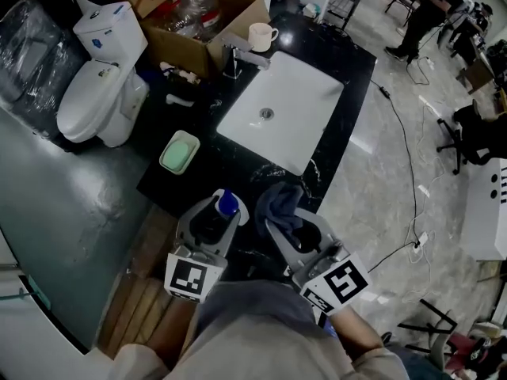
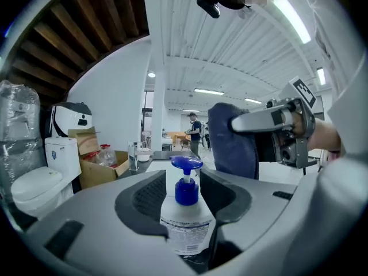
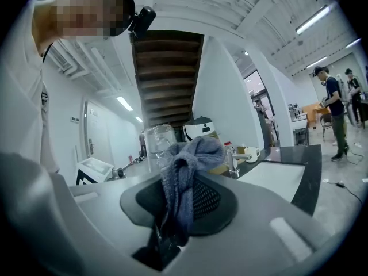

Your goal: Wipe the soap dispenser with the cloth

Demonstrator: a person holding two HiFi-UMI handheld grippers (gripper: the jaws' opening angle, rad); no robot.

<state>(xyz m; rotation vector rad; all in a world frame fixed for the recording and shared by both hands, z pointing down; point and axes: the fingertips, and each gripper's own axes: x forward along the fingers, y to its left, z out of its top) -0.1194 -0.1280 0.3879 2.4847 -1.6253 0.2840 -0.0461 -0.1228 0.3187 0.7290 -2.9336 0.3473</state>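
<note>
The soap dispenser, a clear bottle with a blue pump, stands upright between the jaws of my left gripper. The jaws stand wide around it, with a gap on either side of the pump. In the head view this gripper is at the near edge of the black counter. My right gripper is shut on a dark blue cloth that bunches up above its jaws. Cloth and right gripper hang just to the right of the bottle, apart from it.
A white sink basin with a faucet and a mug lies beyond the grippers. A green soap dish sits at the counter's left. A toilet and a cardboard box stand further left. People stand far off at the right.
</note>
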